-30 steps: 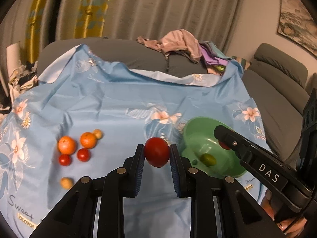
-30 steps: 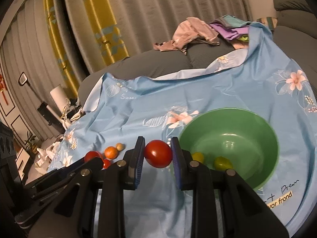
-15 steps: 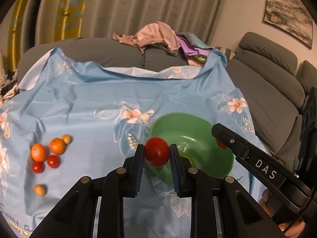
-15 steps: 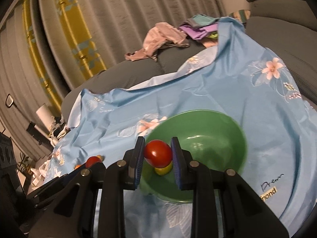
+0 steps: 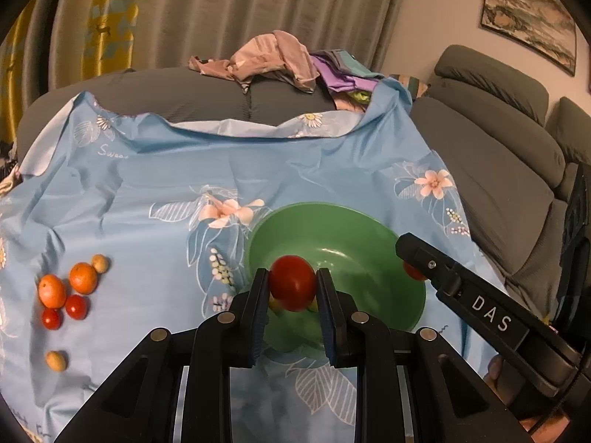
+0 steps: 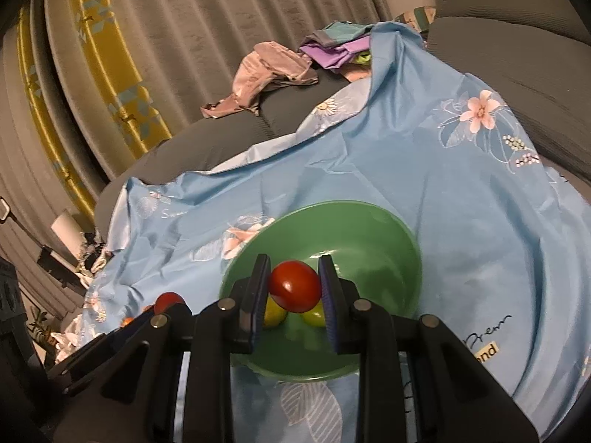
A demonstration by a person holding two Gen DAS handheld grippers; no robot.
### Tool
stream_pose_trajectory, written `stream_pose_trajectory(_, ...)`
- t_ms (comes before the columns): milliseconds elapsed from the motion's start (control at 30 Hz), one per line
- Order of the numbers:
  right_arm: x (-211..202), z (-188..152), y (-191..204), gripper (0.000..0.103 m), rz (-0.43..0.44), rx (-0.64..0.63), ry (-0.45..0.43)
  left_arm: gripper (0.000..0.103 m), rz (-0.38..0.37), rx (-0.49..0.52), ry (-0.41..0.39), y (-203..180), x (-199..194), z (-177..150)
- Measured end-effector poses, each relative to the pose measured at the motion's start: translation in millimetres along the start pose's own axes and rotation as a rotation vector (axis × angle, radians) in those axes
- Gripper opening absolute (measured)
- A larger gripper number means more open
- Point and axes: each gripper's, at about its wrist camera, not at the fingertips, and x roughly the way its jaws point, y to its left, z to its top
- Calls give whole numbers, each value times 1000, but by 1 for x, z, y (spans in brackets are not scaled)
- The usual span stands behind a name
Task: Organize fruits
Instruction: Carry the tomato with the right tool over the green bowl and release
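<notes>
My left gripper (image 5: 291,288) is shut on a red tomato (image 5: 292,287) and holds it above the near side of a green bowl (image 5: 354,236). My right gripper (image 6: 294,287) is shut on another red tomato (image 6: 294,286) over the same green bowl (image 6: 369,229), where two yellow-green fruits (image 6: 274,314) lie. The right gripper also shows at the right of the left wrist view (image 5: 415,271), with its tomato over the bowl's right rim. Two oranges (image 5: 83,277), two small tomatoes (image 5: 75,306) and two small tan fruits (image 5: 56,360) lie on the blue cloth at the left.
A blue floral cloth (image 5: 184,184) covers a grey sofa seat. A pile of clothes (image 5: 280,55) lies at the back. Grey sofa cushions (image 5: 498,140) stand to the right. Curtains hang behind.
Both grippers have moved right and forward with their tomatoes, from beside the bowl to over it. The loose fruits have slid toward the left edge of the left wrist view.
</notes>
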Motion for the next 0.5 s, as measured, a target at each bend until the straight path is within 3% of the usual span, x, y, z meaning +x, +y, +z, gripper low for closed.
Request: stream_pose_trajectory(500, 5, 1, -21, 28, -59, 48, 17, 25, -10, 24, 34, -14, 17, 1)
